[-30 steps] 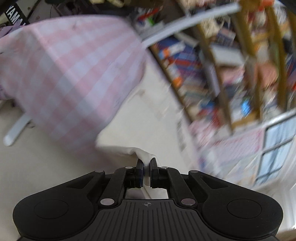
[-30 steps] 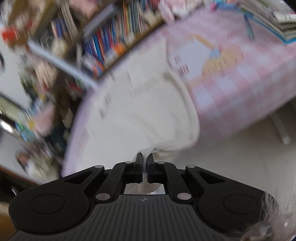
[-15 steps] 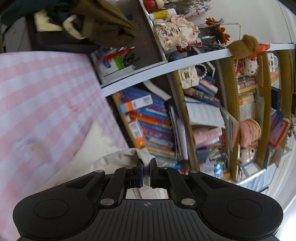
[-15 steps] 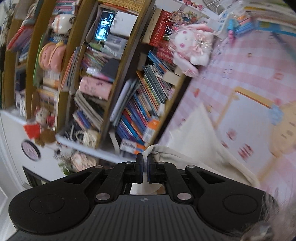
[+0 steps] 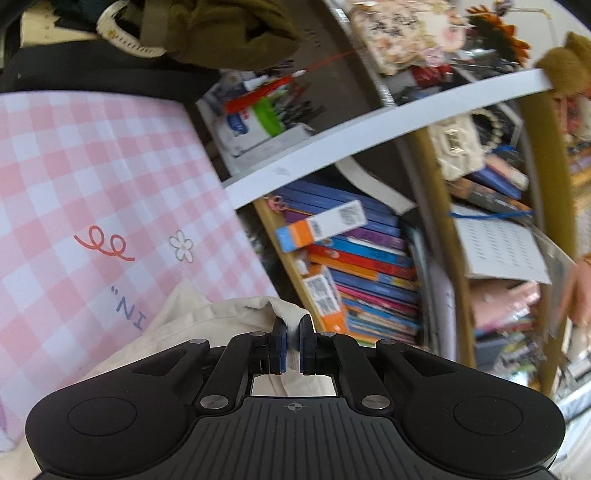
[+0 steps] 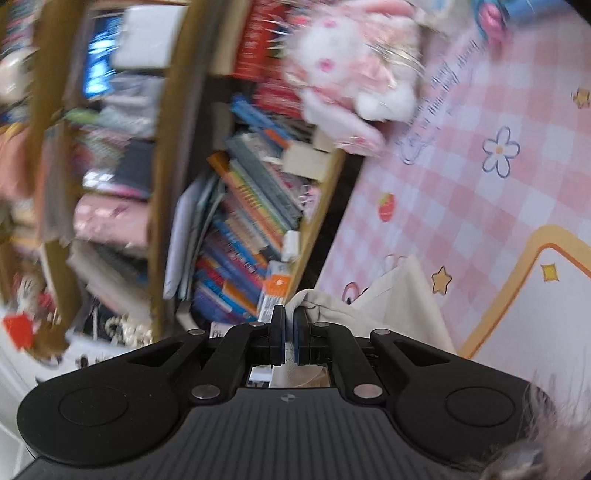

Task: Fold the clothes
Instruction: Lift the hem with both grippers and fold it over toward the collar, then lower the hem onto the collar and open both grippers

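A cream garment (image 5: pixel 207 321) lies bunched on the pink checked tablecloth (image 5: pixel 92 184), near the cloth's far edge by the bookshelf. My left gripper (image 5: pixel 291 328) is shut on an edge of it, a thin fold of cream fabric pinched between the blue pads. In the right wrist view the same cream garment (image 6: pixel 399 306) spreads to the right over the pink checked tablecloth (image 6: pixel 461 192). My right gripper (image 6: pixel 289 320) is shut on another edge of it. Most of the garment is hidden below both gripper bodies.
A crowded bookshelf (image 5: pixel 369 258) stands just beyond the table's far edge, with a white shelf board (image 5: pixel 369 136). A pink plush toy (image 6: pixel 351 77) sits at the table's back. An olive cloth heap (image 5: pixel 229 33) lies on a dark object at the far left.
Both grippers carried the garment's edges forward across the table, from over the floor at the near side to the far edge by the bookshelf. Both stayed shut on the fabric.
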A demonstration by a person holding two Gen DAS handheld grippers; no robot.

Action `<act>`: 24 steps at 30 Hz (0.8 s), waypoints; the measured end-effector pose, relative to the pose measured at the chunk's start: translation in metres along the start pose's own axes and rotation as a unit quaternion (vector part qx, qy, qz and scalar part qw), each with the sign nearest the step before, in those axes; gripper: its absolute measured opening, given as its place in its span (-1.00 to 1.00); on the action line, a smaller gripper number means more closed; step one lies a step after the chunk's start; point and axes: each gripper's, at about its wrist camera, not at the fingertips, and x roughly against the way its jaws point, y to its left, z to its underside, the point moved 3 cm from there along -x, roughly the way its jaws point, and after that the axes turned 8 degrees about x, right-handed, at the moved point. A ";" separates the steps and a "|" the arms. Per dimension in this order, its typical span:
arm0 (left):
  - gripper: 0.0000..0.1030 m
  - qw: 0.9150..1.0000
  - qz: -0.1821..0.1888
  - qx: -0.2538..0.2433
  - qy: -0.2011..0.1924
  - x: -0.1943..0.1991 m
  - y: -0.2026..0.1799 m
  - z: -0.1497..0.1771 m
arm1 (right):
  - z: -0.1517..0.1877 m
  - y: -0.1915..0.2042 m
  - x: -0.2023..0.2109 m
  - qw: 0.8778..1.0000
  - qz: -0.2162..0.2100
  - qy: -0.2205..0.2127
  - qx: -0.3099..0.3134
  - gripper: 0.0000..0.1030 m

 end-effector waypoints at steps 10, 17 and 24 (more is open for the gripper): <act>-0.89 0.988 -0.154 -0.022 0.006 -0.073 0.025 -0.002 | -0.024 -0.061 -0.083 0.994 0.084 0.052 -0.051 -0.92; -0.15 0.973 -0.219 -0.071 0.023 -0.080 0.011 0.003 | -0.030 -0.063 -0.101 0.988 0.124 0.091 0.029 -0.39; 0.25 0.958 -0.199 -0.206 0.010 -0.051 -0.035 0.041 | -0.033 -0.017 -0.079 0.971 0.155 0.056 0.173 0.13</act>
